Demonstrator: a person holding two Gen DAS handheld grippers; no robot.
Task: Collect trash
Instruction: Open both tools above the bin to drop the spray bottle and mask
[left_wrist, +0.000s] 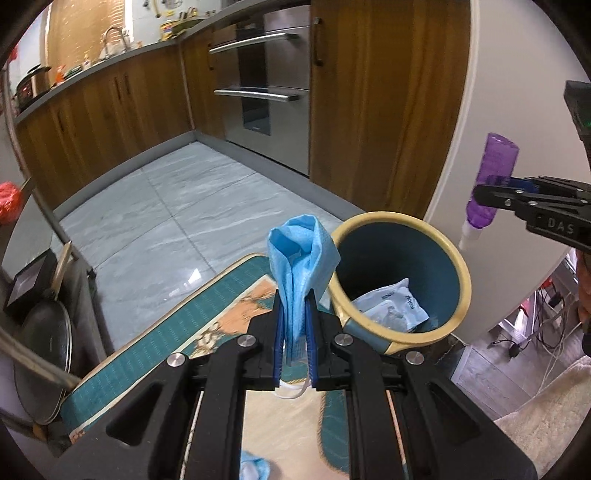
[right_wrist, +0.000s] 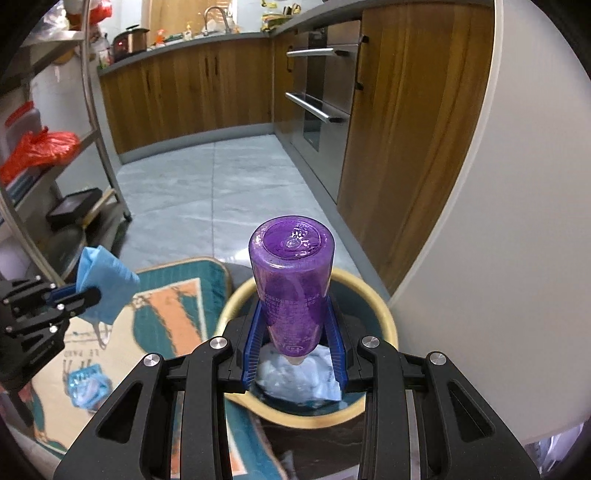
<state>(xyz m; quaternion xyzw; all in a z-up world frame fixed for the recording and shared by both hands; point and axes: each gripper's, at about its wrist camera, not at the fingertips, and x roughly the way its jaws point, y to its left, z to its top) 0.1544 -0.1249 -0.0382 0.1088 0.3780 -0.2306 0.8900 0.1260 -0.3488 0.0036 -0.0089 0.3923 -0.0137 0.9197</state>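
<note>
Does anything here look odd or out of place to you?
Yes: a small blue wrapper lies loose on the patterned mat, outside the bin. The purple bottle is held upside down, nozzle pointing into the bin. Nothing looks spilled.

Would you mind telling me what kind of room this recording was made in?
Almost certainly a home kitchen: wooden cabinets under a grey countertop with a sink faucet, and a built-in stainless oven in the cabinet run. A patterned mat lies on the tiled floor.
</note>
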